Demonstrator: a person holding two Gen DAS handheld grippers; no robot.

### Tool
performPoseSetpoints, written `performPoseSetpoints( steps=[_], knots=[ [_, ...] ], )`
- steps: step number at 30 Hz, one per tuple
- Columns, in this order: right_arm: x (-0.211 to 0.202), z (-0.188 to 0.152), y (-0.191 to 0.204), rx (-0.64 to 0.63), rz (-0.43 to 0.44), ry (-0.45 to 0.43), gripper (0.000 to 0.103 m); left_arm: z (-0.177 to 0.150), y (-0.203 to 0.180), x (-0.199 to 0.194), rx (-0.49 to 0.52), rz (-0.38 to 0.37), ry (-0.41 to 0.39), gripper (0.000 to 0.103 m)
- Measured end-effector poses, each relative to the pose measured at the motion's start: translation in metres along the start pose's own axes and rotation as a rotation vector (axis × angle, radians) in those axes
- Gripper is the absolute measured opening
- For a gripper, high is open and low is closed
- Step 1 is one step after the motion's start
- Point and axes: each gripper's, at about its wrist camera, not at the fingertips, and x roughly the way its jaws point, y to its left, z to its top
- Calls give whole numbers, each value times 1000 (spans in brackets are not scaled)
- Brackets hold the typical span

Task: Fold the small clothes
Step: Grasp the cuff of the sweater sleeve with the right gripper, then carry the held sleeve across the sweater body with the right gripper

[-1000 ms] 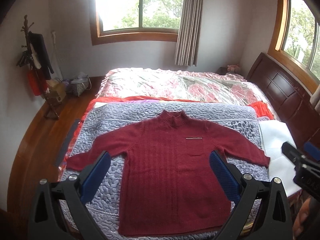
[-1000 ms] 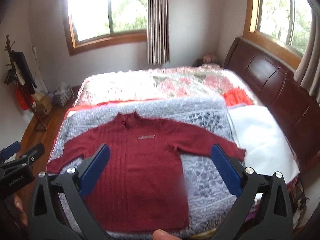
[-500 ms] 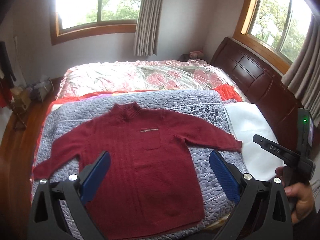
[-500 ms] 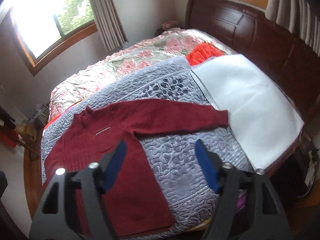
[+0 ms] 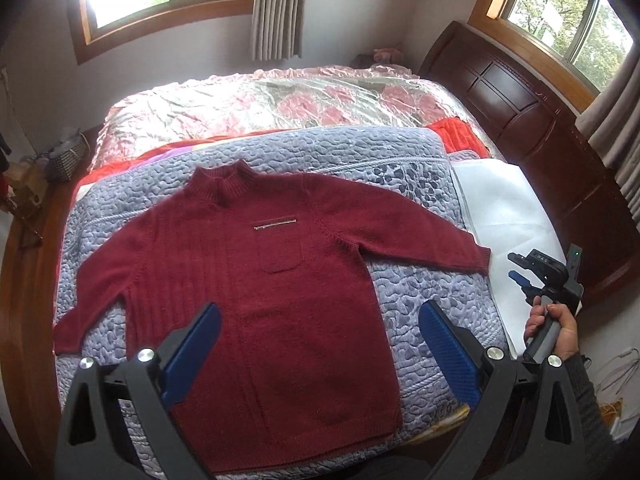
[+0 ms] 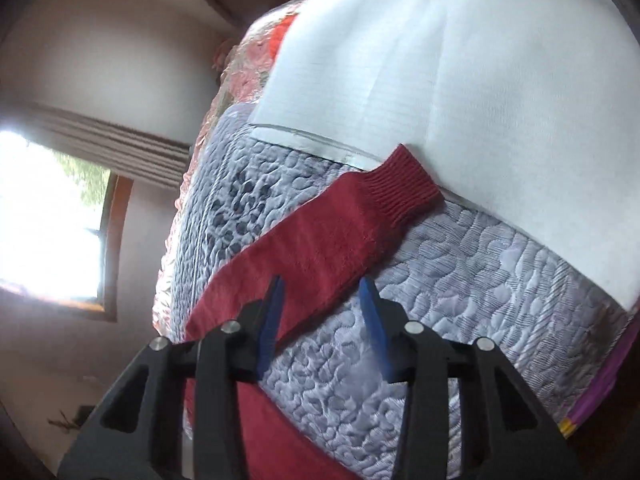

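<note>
Lying flat on the quilt (image 5: 400, 152) of the bed, the sweater (image 5: 256, 280) has its collar toward the far side and its hem near the person, and its two sleeves spread out to the sides. The left hand-held gripper (image 5: 320, 348) hangs above the hem with its jaws wide apart and holds nothing; the left cuff (image 5: 64, 332) is off to its left side. The right hand-held gripper (image 6: 322, 320) is much nearer to its goal: its jaws are partly open and empty, just above the right sleeve (image 6: 320, 240). This sleeve runs away from the fingers, and its cuff (image 6: 404, 188) touches the white sheet (image 6: 480, 80). I think the right side will take its sleeve first.
</note>
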Motion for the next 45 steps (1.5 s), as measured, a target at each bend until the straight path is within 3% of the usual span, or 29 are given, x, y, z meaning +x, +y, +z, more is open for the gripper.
performPoseSetpoints(
  steps=[3, 7, 13, 19, 21, 22, 23, 26, 30, 36, 41, 45],
  knots=[
    [37, 22, -44, 189, 48, 2, 33, 6, -9, 26, 24, 7, -18, 99],
    [76, 36, -81, 355, 82, 9, 33, 14, -8, 86, 34, 28, 94, 99],
    [100, 42, -95, 411, 62, -2, 40, 18, 26, 156, -78, 38, 206, 99],
    [112, 49, -96, 409, 81, -28, 43, 18, 58, 179, -173, 70, 235, 99],
    [113, 51, -93, 403, 86, -38, 40, 19, 63, 182, -169, 84, 230, 99],
    [112, 51, -93, 398, 86, -42, 36, 18, 65, 183, -167, 87, 230, 99],
    [111, 51, -91, 389, 93, -43, 25, 17, 67, 183, -167, 89, 230, 99],
    [109, 53, -78, 353, 96, -53, 18, 13, 74, 186, -167, 91, 244, 99],
    [93, 56, -45, 251, 77, -74, 16, 5, 86, 189, -178, 99, 274, 99],
    [61, 44, 69, -103, 22, -131, 16, -7, 118, 178, -341, -37, 235, 99],
    [51, -4, 187, -480, -21, -166, 15, -3, 136, 171, -347, -75, 238, 99],
    [52, -62, 261, -742, -40, -178, 15, -3, 166, 162, -459, -117, 206, 99]
  ],
)
